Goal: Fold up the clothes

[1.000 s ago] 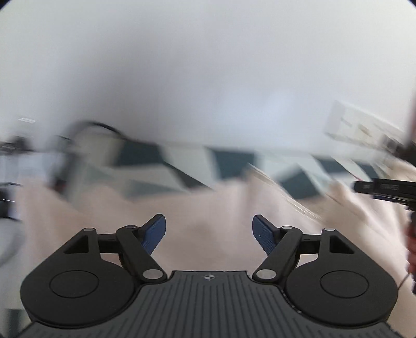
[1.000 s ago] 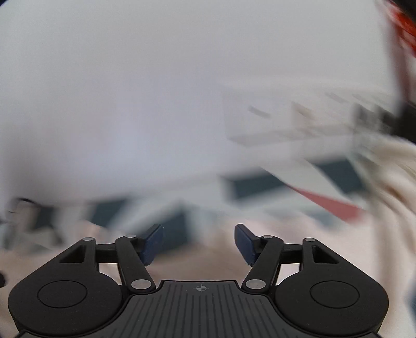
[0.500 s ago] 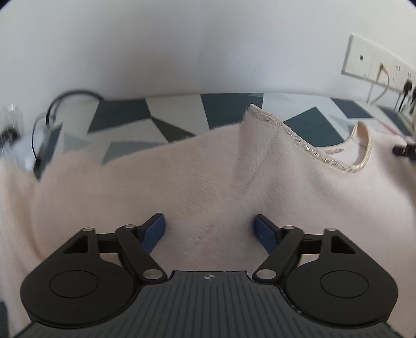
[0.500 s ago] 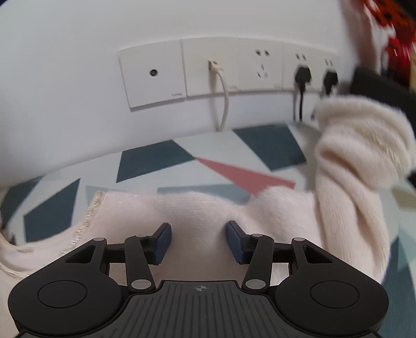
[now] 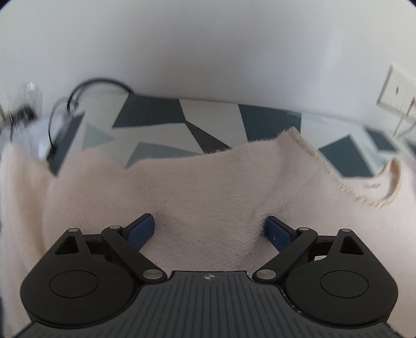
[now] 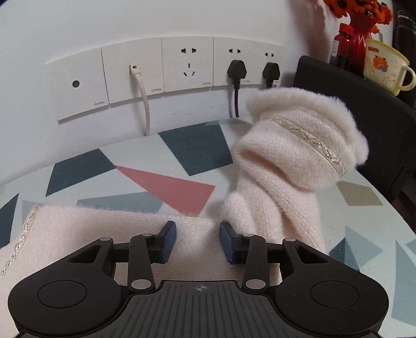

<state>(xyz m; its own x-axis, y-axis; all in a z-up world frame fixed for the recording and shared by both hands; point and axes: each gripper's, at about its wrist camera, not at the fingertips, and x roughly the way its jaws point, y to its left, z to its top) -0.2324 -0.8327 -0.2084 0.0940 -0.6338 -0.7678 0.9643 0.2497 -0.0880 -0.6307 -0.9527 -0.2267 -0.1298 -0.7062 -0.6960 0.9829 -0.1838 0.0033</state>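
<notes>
- Left gripper [image 5: 209,230]: jaws opening wide over the fluffy cream knitted sweater [image 5: 197,187], gripping nothing.
- Right gripper [image 6: 197,240]: jaws closing, sweater shoulder [image 6: 109,228] between, unpinched.
- Red vase [image 6: 360,36] holds orange flowers [image 6: 356,6].

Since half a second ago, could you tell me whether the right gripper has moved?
Yes. The right gripper has moved in toward the wall sockets, which now look larger, and further over the cream sweater; its fingers are closing over the knit.

Cream sweater [image 6: 286,166], geometric-patterned tablecloth [image 6: 192,150]
</notes>
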